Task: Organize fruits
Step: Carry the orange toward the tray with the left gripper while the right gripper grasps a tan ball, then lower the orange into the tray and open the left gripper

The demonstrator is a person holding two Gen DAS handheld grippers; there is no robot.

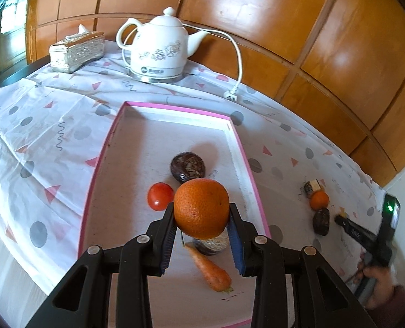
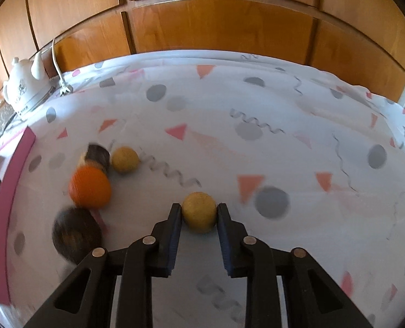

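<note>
My left gripper (image 1: 201,211) is shut on a large orange (image 1: 201,207), held over the pink-rimmed tray (image 1: 253,169). In the tray lie a red tomato (image 1: 160,196), a dark purple fruit (image 1: 187,166), a carrot (image 1: 212,270) and a dark round piece partly hidden under the orange. My right gripper (image 2: 199,213) is shut on a small yellow round fruit (image 2: 199,215) low over the cloth. To its left lie a second yellow fruit (image 2: 125,159), an orange (image 2: 90,188), a dark fruit (image 2: 76,235) and a cut dark piece (image 2: 97,155).
A white teapot (image 1: 158,47) on its base, its cord and plug (image 1: 231,95), and a silver tissue box (image 1: 76,52) stand at the back of the patterned tablecloth (image 2: 257,142). Wooden cabinet panels rise behind the table. A hand (image 1: 380,289) holds the right gripper at the edge.
</note>
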